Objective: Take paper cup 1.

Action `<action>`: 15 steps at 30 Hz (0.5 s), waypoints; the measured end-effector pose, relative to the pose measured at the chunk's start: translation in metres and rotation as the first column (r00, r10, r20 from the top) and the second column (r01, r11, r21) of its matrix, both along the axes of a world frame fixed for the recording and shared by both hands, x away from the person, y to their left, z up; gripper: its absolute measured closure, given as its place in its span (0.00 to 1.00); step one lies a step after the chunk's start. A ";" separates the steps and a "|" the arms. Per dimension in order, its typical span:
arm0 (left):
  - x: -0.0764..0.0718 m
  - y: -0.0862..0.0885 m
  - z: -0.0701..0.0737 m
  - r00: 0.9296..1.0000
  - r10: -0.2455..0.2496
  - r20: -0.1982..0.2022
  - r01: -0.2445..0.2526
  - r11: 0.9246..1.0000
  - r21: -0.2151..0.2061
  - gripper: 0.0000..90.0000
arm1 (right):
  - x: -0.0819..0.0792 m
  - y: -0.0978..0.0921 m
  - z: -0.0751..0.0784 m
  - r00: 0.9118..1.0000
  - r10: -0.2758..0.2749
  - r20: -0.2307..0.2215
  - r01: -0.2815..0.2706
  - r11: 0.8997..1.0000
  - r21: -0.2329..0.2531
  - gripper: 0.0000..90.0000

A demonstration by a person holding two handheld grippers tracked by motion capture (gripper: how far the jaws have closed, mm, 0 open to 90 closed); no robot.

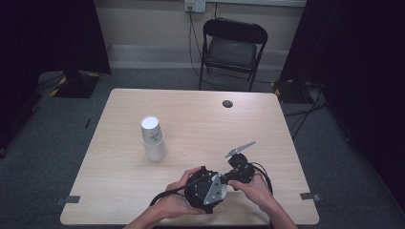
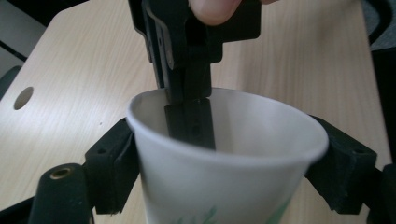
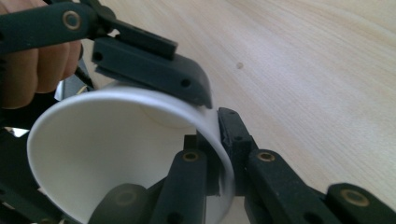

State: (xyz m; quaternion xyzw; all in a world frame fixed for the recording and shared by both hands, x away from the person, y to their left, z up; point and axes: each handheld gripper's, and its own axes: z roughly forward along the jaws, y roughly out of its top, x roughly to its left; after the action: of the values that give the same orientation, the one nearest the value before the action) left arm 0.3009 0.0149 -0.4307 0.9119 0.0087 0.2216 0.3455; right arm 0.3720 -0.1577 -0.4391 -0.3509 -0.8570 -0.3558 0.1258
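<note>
A white paper cup point(image 2: 224, 186) with a green print lies between the two jaws of my left gripper point(image 2: 226, 168), which press on its outer wall from both sides. My right gripper point(image 3: 219, 140) is shut on the cup's rim point(image 3: 212, 126), one jaw inside the cup point(image 3: 107, 154) and one outside. In the left gripper view, the right gripper point(image 2: 189, 93) comes down from above onto the far rim. From above, the left gripper point(image 1: 205, 190) and right gripper point(image 1: 240, 172) meet near the table's front edge, each in a hand.
A short stack of paper cups point(image 1: 153, 138) stands left of the table's point(image 1: 191, 119) middle. A dark round hole point(image 1: 228, 103) sits near the far edge. A black folding chair point(image 1: 231, 47) stands behind the table, with cables on the floor.
</note>
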 end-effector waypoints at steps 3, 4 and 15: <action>0.001 0.000 0.000 1.000 -0.001 0.007 0.001 1.000 -0.003 0.24 | 0.000 0.001 0.000 1.000 -0.002 -0.007 0.002 1.000 0.004 0.97; 0.001 0.000 0.000 1.000 -0.001 0.006 0.001 1.000 -0.007 0.24 | 0.000 0.001 0.000 1.000 -0.002 -0.007 0.002 1.000 0.004 0.97; 0.003 0.004 0.000 0.999 0.026 -0.020 -0.027 0.996 -0.089 0.27 | 0.001 -0.002 0.001 1.000 -0.032 -0.001 0.032 0.999 0.012 0.90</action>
State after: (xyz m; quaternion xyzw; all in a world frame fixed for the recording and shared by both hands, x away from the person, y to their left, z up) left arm 0.3043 0.0188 -0.4303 0.8973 0.0339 0.2172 0.3828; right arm 0.3728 -0.1594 -0.4383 -0.3637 -0.8492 -0.3628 0.1224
